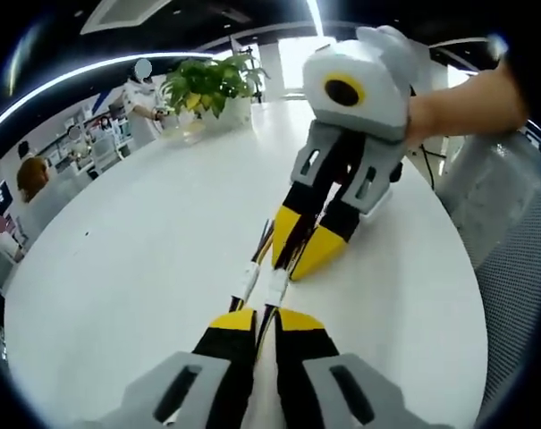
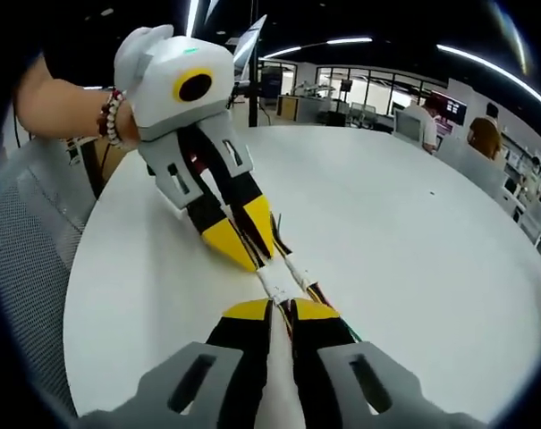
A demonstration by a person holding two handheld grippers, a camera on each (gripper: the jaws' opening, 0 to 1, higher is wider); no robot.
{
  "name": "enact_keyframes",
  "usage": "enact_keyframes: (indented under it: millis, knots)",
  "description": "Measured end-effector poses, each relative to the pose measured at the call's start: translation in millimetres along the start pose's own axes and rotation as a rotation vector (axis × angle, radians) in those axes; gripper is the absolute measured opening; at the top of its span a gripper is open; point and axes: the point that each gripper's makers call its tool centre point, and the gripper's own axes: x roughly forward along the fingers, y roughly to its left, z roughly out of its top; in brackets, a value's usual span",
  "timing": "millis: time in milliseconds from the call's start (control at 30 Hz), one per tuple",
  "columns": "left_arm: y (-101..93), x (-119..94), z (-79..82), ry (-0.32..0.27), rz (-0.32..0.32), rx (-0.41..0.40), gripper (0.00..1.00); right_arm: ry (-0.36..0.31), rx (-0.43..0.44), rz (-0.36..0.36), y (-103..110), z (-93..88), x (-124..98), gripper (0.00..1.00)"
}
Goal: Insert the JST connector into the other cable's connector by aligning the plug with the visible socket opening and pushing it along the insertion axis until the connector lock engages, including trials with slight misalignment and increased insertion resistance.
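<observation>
Both grippers are down low over the white round table [image 1: 118, 295], pointing at each other tip to tip. In the left gripper view, the left gripper [image 1: 264, 319] has its jaws pinched nearly together on a cable, with the white connectors [image 1: 263, 284] sitting right past its yellow tips. The right gripper [image 1: 304, 250] comes in from the far side, jaws also squeezed on its cable [image 1: 272, 239].

In the right gripper view it's the same thing mirrored: the right gripper [image 2: 282, 309] is clamped down, the connectors [image 2: 283, 277] sit butted together between the two sets of tips, and the left gripper [image 2: 250, 250] angles in from the upper left. Can't tell if the plug is fully seated. All of this is close to the table's near edge. A potted plant [image 1: 207, 85] stands at the far edge.
</observation>
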Motion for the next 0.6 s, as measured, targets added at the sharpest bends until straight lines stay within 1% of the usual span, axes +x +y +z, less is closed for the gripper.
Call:
enact_keyframes:
  millis: [67, 133, 167, 200, 233, 300, 367, 400, 433, 467, 500, 533, 567, 600]
  knots:
    - [-1.5, -1, -0.3, 0.006, 0.003, 0.001, 0.02, 0.004, 0.000, -0.002, 1, -0.1, -2, 0.13]
    - [0.3, -4, -1.4, 0.016, 0.020, -0.001, 0.07, 0.002, 0.005, -0.014, -1, 2.1, -6, 0.15]
    - [0.6, -5, -2.6, 0.025, 0.024, -0.002, 0.10, -0.018, 0.015, -0.023, -3, 6.4, -9, 0.15]
    - [2.7, -7, -2.5, 0.027, 0.037, 0.008, 0.13, -0.053, 0.043, -0.034, -5, 12.9, -11, 0.15]
    - [0.6, -9, -3.2, 0.031, 0.034, 0.015, 0.15, -0.119, 0.070, -0.052, -9, 25.5, -16, 0.14]
    - [-4.0, -15, -2.6, 0.030, 0.023, 0.020, 0.17, -0.214, 0.118, -0.066, -13, 44.5, -26, 0.09]
    - [-5.0, -23, 4.1, -0.001, 0.027, -0.016, 0.20, -0.278, 0.169, -0.088, -18, 57.2, -35, 0.09]
    - [-5.1, -26, 7.7, -0.020, 0.030, -0.037, 0.21, -0.305, 0.199, -0.090, -20, 62.2, -39, 0.12]
    - [-4.2, -32, 13.4, -0.054, 0.035, -0.077, 0.25, -0.349, 0.247, -0.095, -22, 68.9, -45, 0.16]
    - [-2.0, -36, 17.0, -0.078, 0.049, -0.109, 0.30, -0.377, 0.289, -0.094, -23, 71.9, -48, 0.22]
    - [2.3, -41, 21.6, -0.106, 0.073, -0.143, 0.39, -0.398, 0.323, -0.086, -23, 72.5, -51, 0.33]
    - [4.0, -45, 23.2, -0.117, 0.085, -0.160, 0.46, -0.404, 0.347, -0.096, -25, 71.5, -53, 0.44]
    - [5.1, -50, 25.1, -0.129, 0.096, -0.173, 0.52, -0.401, 0.356, -0.114, -27, 69.5, -54, 0.55]
    - [3.0, -56, 26.7, -0.146, 0.092, -0.179, 0.58, -0.393, 0.350, -0.144, -32, 67.1, -56, 0.68]
